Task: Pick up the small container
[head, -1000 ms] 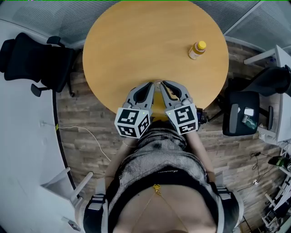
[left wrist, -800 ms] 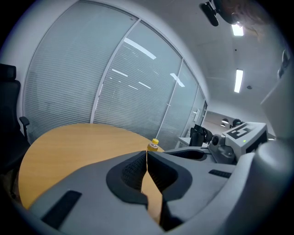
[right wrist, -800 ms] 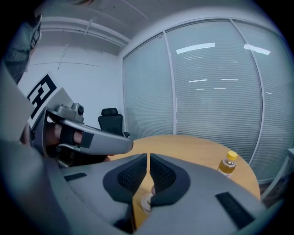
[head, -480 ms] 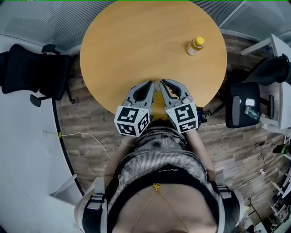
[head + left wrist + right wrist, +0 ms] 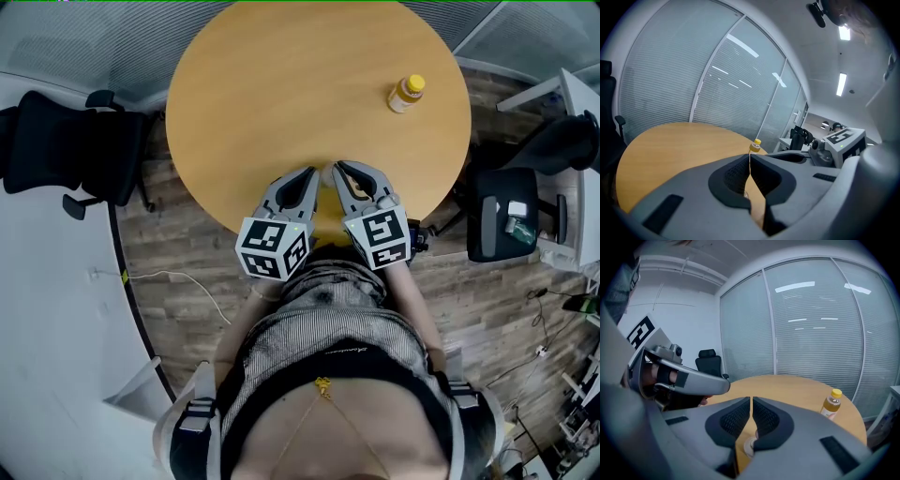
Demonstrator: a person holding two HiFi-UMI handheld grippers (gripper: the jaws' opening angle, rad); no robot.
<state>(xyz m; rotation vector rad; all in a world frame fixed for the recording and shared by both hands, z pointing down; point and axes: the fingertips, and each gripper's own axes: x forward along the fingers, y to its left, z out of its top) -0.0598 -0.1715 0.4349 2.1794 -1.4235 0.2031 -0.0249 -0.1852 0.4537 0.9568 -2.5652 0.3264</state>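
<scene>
The left tool [image 5: 314, 173] and right tool [image 5: 339, 169] are held side by side over the near edge of the table [image 5: 281, 94], tips angled toward each other. Both have their jaws pressed together on nothing. The small container [image 5: 407, 93] stands upright, well apart, at the table's far right.

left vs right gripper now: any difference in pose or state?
The left gripper aims almost straight at the yellow-capped bottle; the right gripper aims to the left of it. The right gripper sits nearer the bottle than the left gripper. Shared: both shut, empty, at the round table's near edge.
</scene>
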